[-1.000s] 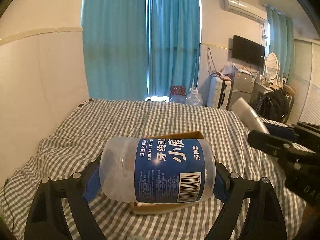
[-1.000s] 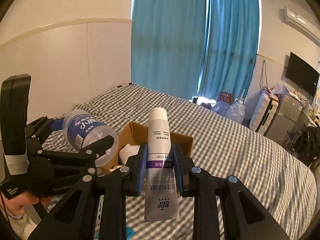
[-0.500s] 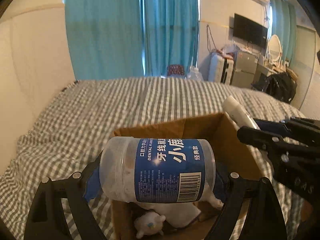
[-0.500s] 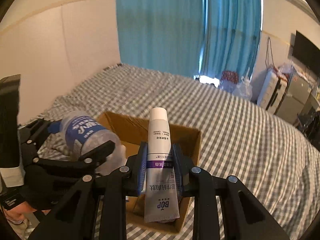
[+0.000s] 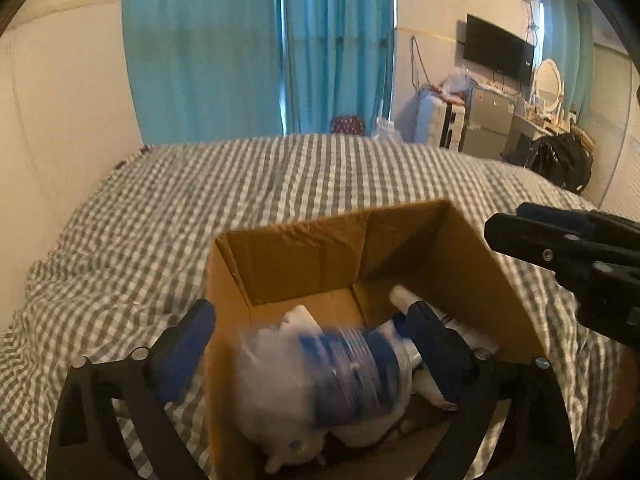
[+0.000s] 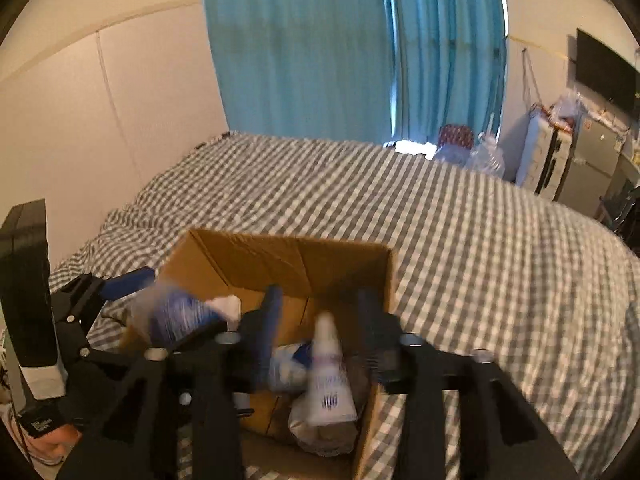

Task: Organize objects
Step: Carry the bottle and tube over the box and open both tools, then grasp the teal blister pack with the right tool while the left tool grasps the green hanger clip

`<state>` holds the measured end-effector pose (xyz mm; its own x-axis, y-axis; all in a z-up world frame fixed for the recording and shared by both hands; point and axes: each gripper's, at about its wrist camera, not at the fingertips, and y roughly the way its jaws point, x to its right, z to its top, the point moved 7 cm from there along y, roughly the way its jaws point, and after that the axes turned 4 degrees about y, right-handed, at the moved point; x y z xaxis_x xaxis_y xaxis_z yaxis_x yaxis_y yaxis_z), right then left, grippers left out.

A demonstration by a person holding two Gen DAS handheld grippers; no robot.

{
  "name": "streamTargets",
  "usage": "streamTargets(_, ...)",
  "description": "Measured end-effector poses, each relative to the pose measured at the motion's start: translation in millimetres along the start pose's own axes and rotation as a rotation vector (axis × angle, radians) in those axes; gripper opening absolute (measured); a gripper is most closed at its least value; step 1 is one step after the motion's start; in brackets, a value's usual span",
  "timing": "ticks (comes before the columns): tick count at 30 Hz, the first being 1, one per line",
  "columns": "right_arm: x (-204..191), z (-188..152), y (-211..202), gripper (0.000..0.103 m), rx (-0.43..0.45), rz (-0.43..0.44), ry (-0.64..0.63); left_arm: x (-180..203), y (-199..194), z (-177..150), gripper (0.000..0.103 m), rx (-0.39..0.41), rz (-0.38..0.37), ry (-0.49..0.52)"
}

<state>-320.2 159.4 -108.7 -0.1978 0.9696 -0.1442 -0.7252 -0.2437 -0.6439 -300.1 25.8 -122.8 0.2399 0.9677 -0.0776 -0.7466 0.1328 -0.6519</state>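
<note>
Two spread hand-held grippers, jaws just opened, above brown cardboard box (image 5: 472,264): cylindrical jar (image 5: 344,376), tapered tube (image 6: 330,376).

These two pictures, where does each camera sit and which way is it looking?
Left wrist: rides the left gripper, looking down into the cardboard box on the checked bed; its two fingers show, the blurred bottle between them, loose.
Right wrist: rides the right gripper, same downward look; its fingers flank the falling tube.
Shared: box, bed, blue curtains, and each other's gripper.
</note>
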Motion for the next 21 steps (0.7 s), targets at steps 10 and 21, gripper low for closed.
streamTargets(10, -21, 21, -119, 0.065, 0.130, -0.063, -0.030, -5, -99, 17, 0.103, 0.093, 0.013, -0.040)
streamTargets(21, -52, -7, -216, 0.080, 0.212, -0.155, -0.132, 1, -191, -4, 0.103, 0.148, 0.023, -0.008)
